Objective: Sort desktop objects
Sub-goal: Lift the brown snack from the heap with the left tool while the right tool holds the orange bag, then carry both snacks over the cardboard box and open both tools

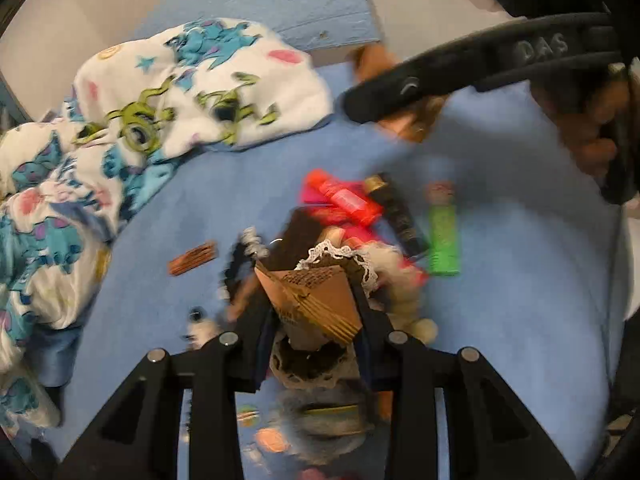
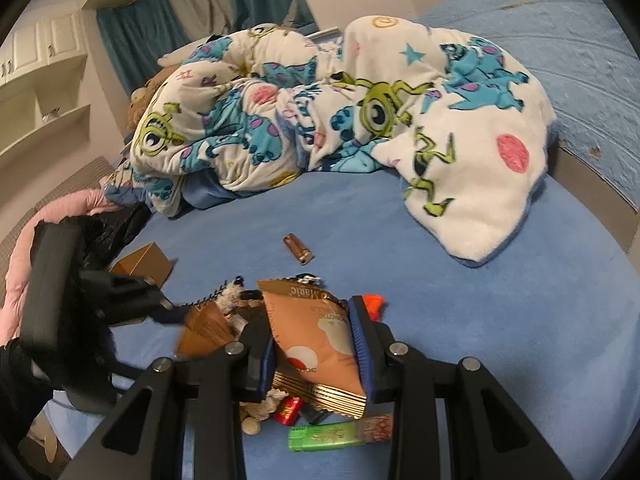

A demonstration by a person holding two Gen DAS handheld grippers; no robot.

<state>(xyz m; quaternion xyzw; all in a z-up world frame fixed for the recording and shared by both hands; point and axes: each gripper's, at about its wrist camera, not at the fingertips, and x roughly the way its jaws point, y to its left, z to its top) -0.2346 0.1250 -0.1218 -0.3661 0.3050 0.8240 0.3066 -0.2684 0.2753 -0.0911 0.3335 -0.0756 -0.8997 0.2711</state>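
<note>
My left gripper (image 1: 310, 280) is shut on a brown snack packet (image 1: 316, 300), held above a pile of small objects on the blue bed. My right gripper (image 2: 310, 308) is shut on an orange-brown snack packet (image 2: 316, 344) over the same pile. The pile holds a red tube (image 1: 348, 200), a black tube (image 1: 396, 212), a green lighter (image 1: 442, 236) (image 2: 326, 438) and a black lace item (image 1: 332, 254). A small brown bar (image 1: 192, 258) (image 2: 298, 249) lies apart on the sheet. The left gripper also shows at the left of the right wrist view (image 2: 156, 304).
A crumpled cartoon-print blanket (image 1: 132, 120) (image 2: 340, 120) fills the back of the bed. A brown cardboard box (image 2: 142, 262) sits at the left. A pink quilt (image 2: 48, 220) and black bag (image 2: 116, 224) lie at the left edge. The right tool's black body (image 1: 480, 68) crosses the top right.
</note>
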